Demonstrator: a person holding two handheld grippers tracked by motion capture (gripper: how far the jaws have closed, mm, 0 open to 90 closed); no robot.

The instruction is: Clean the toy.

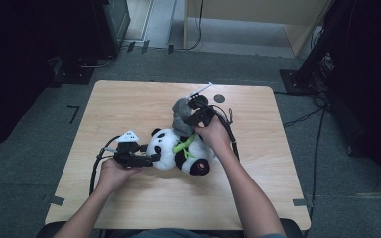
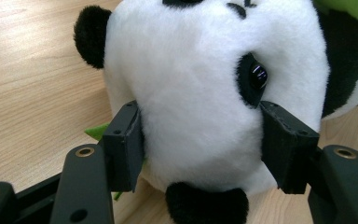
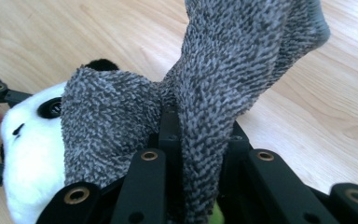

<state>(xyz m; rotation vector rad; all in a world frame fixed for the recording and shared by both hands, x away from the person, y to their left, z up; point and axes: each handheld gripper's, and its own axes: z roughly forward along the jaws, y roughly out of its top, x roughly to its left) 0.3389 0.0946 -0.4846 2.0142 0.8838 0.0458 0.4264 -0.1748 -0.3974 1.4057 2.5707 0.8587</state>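
- The left gripper (image 2: 200, 144) has its 2 jaws pressed into both sides of the white-and-black plush panda's (image 2: 205, 93) head, pinning it on the light wooden table (image 1: 129, 104).
- The right gripper (image 3: 198, 154) is clamped on a grey speckled knit sock (image 3: 223, 79), draped beside the panda's head.
- Step in hand, likely: dressing the steadied panda; next, the sock's opening must meet a limb.

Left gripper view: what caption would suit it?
Left gripper squeezing a plush panda's head between its black jaws on a wooden table.

text: none legible | labels: none | brands: none | numbers: none | signs: none
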